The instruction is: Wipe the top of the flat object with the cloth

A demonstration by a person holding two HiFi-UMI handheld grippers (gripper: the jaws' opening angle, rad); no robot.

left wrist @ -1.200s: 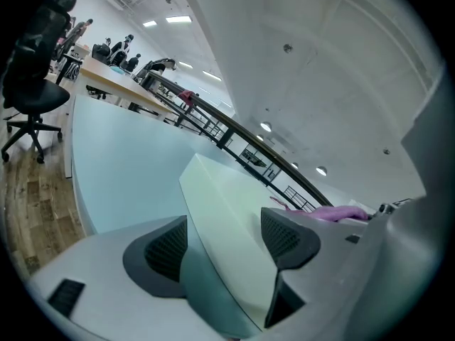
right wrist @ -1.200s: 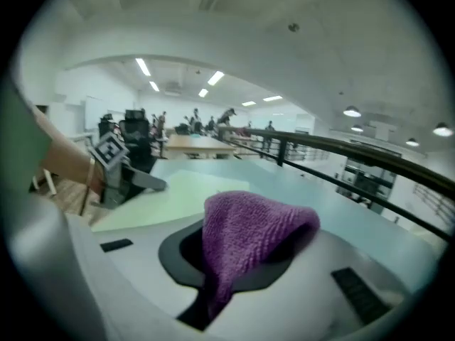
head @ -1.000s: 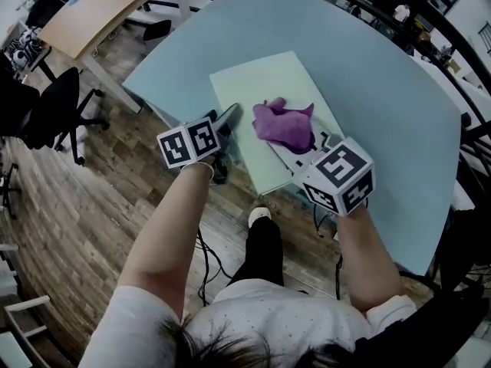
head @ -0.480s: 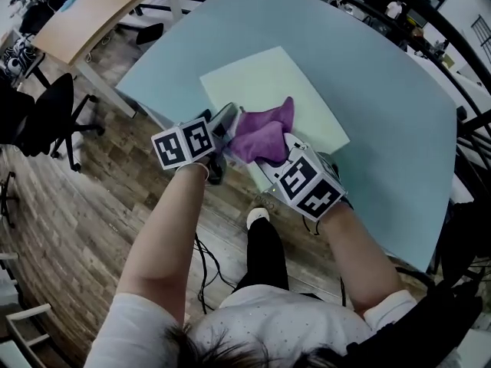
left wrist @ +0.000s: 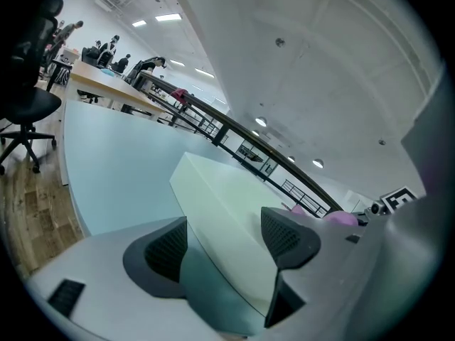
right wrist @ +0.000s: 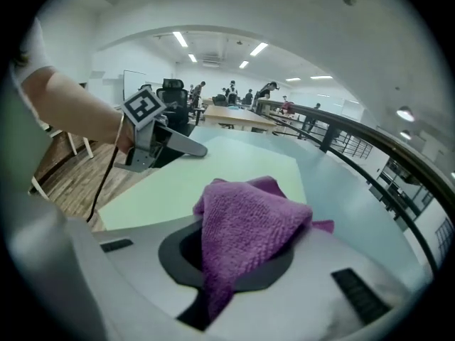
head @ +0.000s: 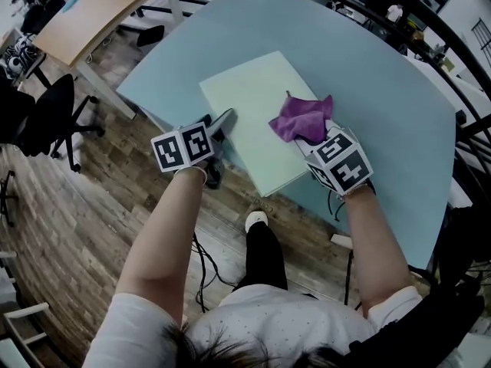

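your right gripper (head: 314, 138) has its jaws closed on a bunch of the purple cloth (head: 301, 117), the rest spilling forward so that the soft pile, not the jaws, meets the flat object (head: 249, 102); the cloth rests on that object's top near its right edge, which suits a wiping pass across it; your left gripper (head: 225, 121) sits at the object's left edge, jaws partway apart with the edge filling the gap between them (it looks pinched, probably to stop the object sliding under the wiping); the object lies on the pale blue bench (head: 376, 75), one corner towards you; no brand or lettering can be read; only the black-and-white square markers (head: 184, 146) on the grippers.
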